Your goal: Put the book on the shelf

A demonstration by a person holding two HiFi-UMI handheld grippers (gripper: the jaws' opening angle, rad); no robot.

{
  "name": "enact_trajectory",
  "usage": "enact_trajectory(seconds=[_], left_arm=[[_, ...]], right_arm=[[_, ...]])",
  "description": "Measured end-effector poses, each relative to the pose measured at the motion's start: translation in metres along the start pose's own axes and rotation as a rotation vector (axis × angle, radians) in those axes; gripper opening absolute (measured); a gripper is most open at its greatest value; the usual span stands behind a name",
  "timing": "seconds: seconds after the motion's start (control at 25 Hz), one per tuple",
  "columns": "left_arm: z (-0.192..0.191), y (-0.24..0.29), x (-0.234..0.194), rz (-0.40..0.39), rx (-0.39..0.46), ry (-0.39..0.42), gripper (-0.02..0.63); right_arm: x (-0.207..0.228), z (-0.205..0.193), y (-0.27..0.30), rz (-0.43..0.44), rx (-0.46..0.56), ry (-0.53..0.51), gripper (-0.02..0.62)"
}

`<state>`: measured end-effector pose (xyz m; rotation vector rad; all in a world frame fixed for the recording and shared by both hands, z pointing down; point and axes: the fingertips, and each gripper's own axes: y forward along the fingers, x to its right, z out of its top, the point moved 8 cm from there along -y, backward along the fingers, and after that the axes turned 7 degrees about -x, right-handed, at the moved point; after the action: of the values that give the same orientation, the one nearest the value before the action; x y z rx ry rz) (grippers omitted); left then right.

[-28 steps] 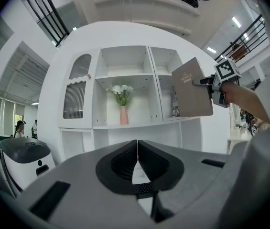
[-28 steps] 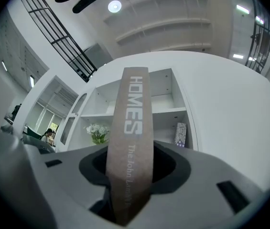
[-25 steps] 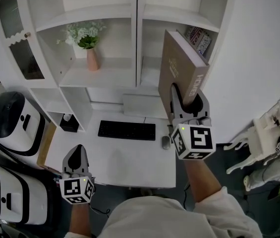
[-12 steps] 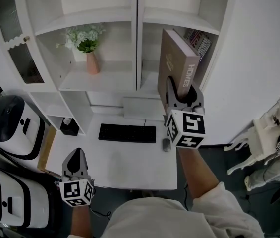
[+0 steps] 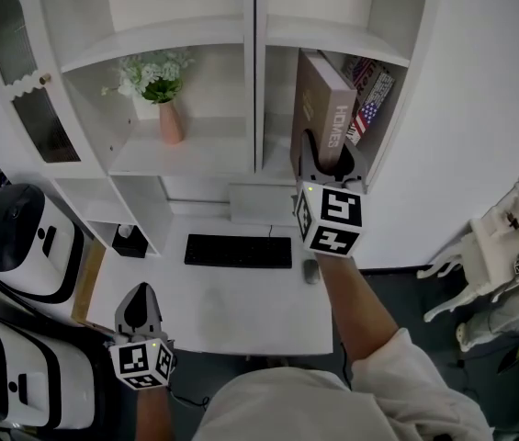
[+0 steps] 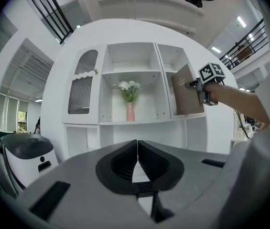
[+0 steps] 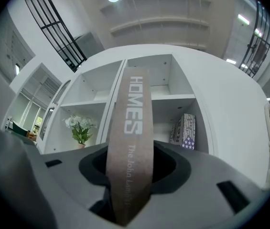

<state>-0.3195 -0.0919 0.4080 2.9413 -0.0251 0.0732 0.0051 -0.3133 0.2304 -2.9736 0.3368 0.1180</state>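
A thick brown book (image 5: 325, 113) with "HOMES" on its spine (image 7: 131, 142) stands upright, partly inside the right-hand compartment of the white shelf unit (image 5: 195, 154). My right gripper (image 5: 325, 159) is shut on its spine from the front, at the compartment's mouth. A second book (image 5: 367, 92) with a flag pattern leans at the back right of the same compartment. Low at the left, my left gripper (image 5: 140, 306) hangs over the desk's front edge, jaws shut with nothing between them.
A pink vase of white flowers (image 5: 165, 99) sits in the left compartment. On the white desk (image 5: 250, 306) lie a black keyboard (image 5: 238, 251) and a mouse (image 5: 310, 271). Two white-and-black machines (image 5: 20, 237) stand at the left; a white chair (image 5: 493, 255) at the right.
My right gripper has carried the book up and forward, from in front of the shelf into the right compartment. The left gripper has stayed low by the desk edge.
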Motion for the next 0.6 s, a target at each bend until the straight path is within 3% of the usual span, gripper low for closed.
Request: enact_trajectory(seconds=[0.6], left_arm=[[-0.007, 0.008, -0.017, 0.021, -0.026, -0.015, 0.006]], right_arm=[[-0.012, -0.004, 0.041, -0.091, 0.008, 0.0, 0.181]])
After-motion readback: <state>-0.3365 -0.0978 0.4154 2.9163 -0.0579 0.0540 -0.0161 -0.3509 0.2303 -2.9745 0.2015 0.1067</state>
